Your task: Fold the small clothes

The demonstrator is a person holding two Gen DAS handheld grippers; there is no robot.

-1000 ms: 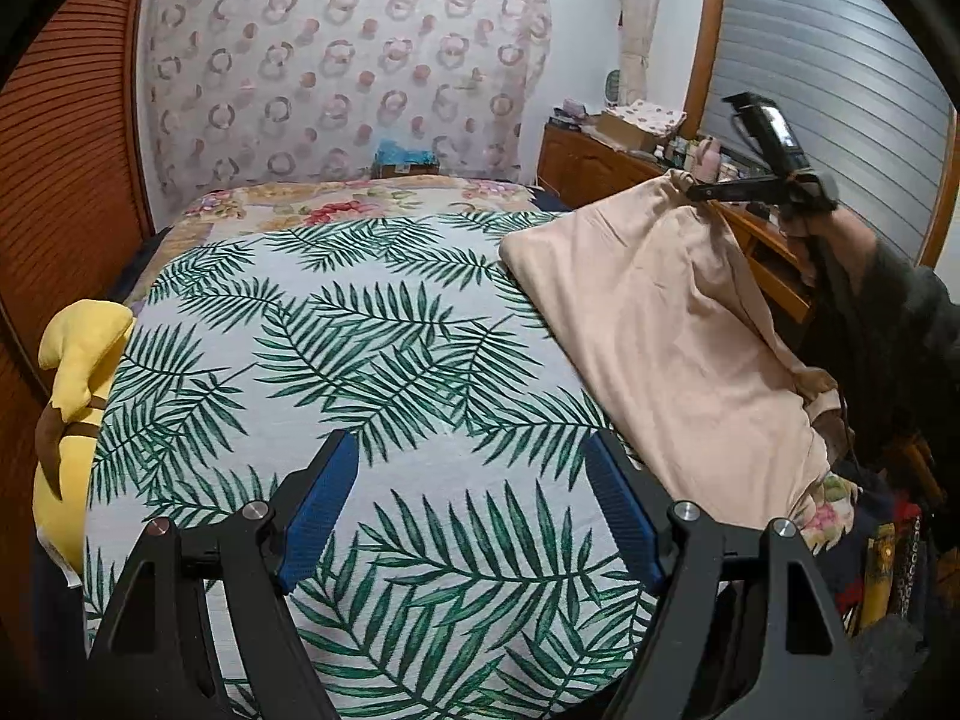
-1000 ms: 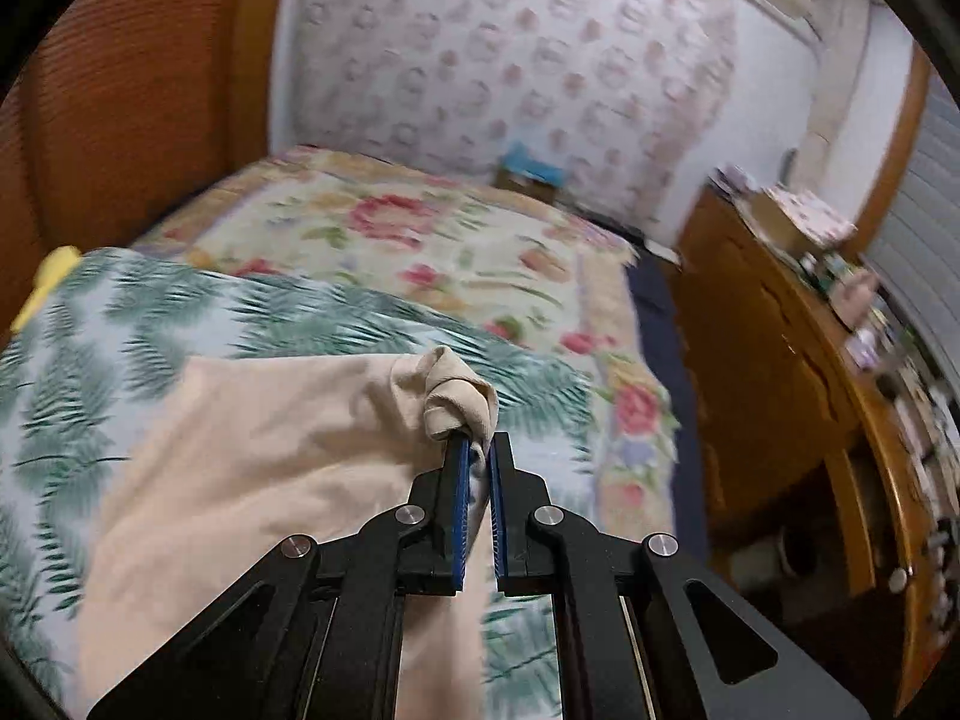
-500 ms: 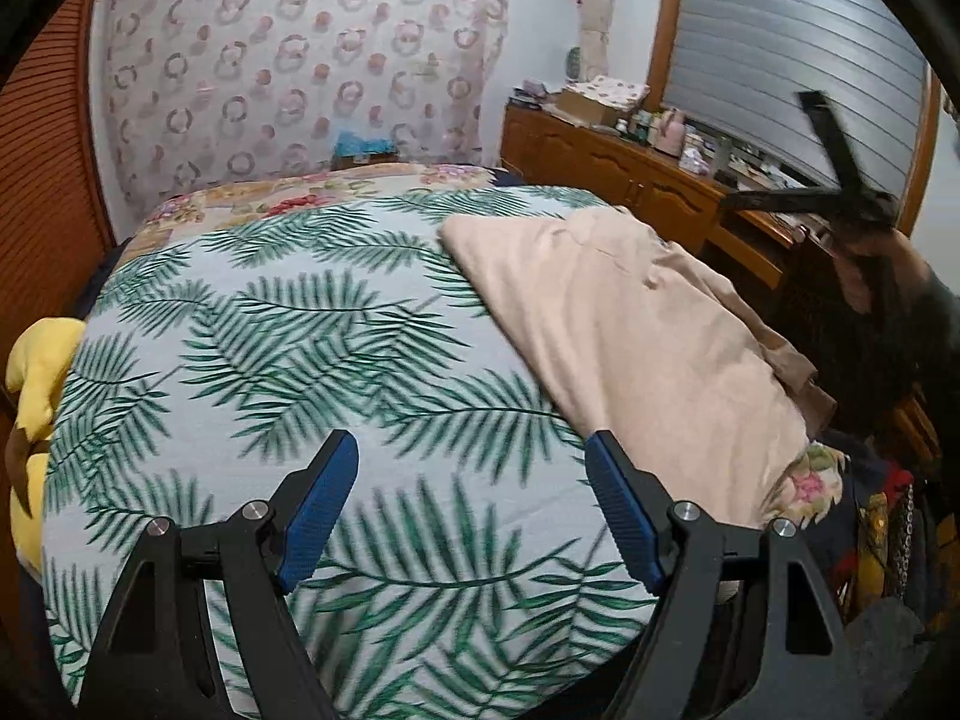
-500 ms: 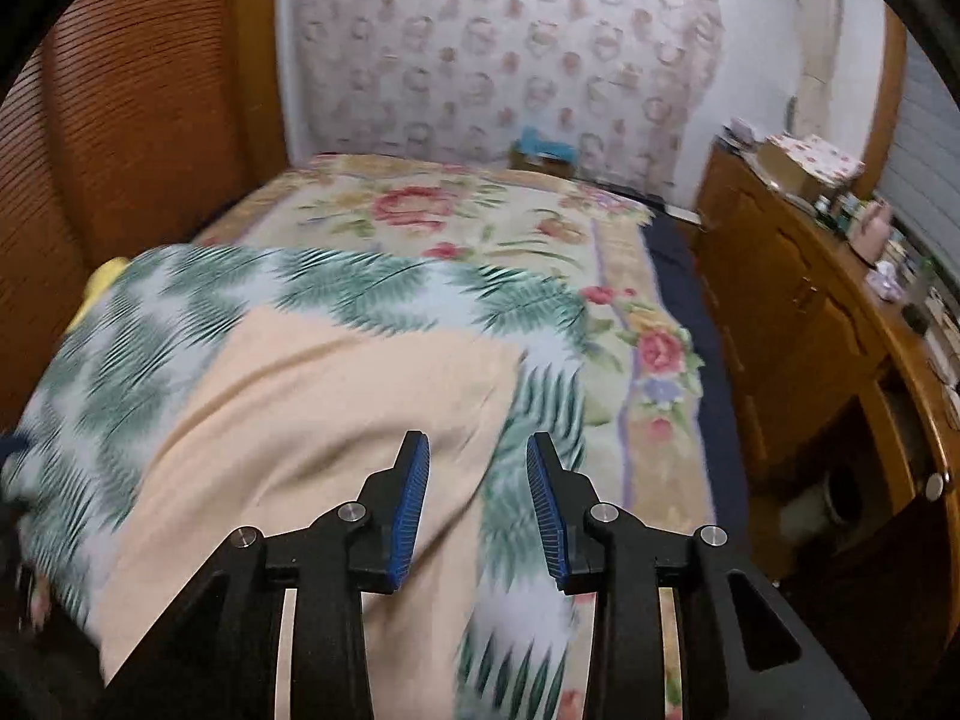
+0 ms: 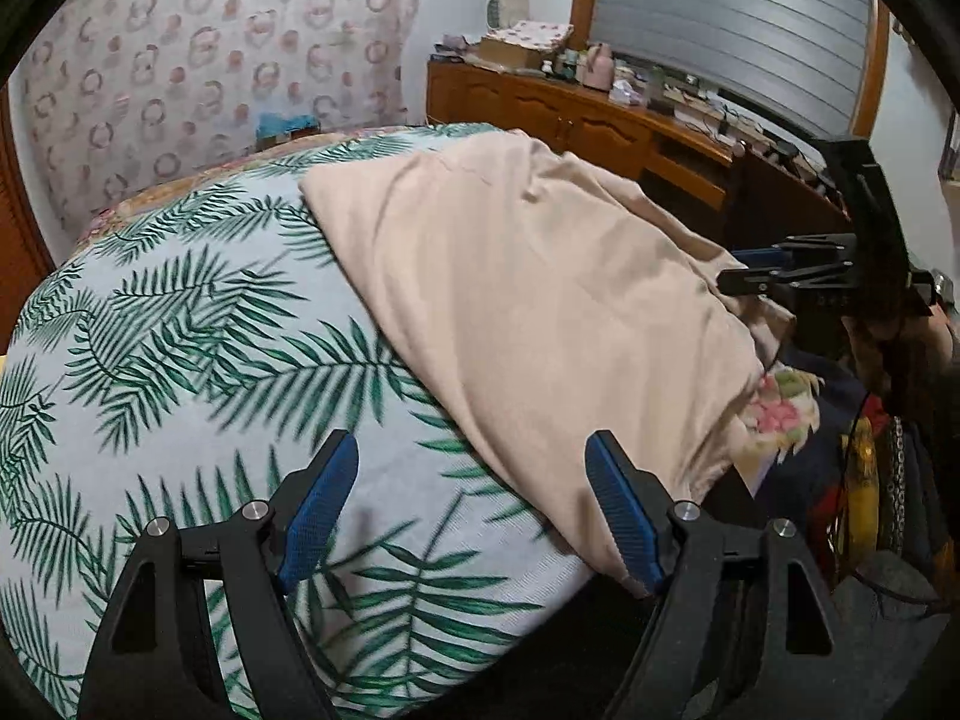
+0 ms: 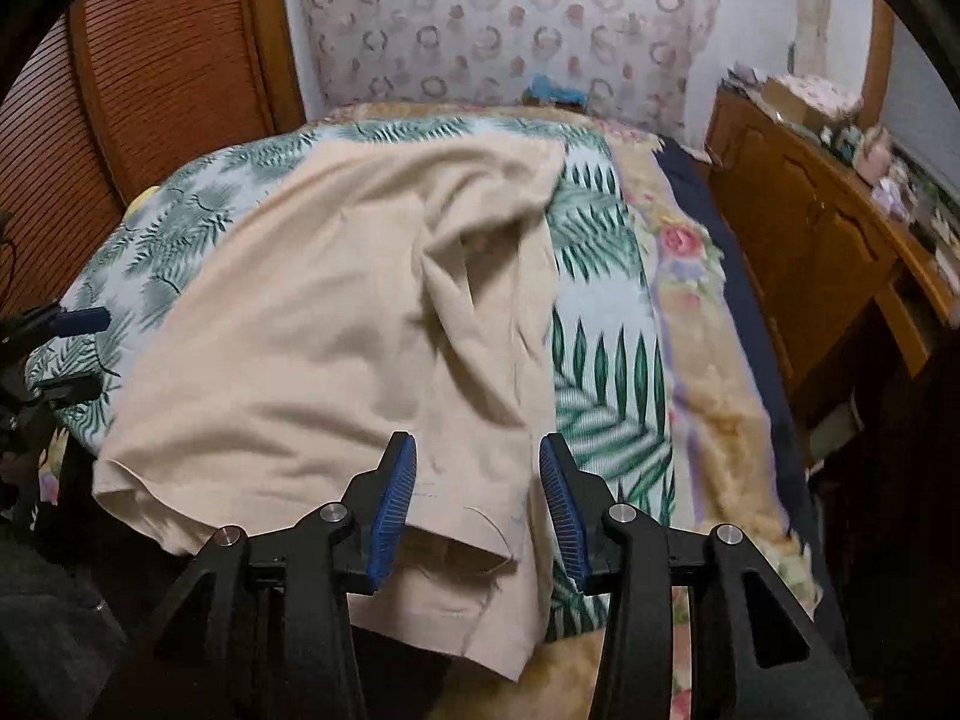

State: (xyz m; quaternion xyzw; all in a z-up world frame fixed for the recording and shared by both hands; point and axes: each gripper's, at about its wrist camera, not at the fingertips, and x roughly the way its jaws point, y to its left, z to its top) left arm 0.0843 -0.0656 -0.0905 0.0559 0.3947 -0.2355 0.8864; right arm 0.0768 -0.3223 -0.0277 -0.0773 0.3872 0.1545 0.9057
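Both claws wide, empty: left claw by beige cotton garment edge, right claw over its hem, on palm-leaf bedspread.

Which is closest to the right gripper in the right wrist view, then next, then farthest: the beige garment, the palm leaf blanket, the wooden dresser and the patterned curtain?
From the right gripper, nearest first:
1. Beige garment, right under the open fingers, at the bed's near edge.
2. Palm leaf blanket, just right of the garment.
3. Wooden dresser, off to the right.
4. Patterned curtain, on the far wall.
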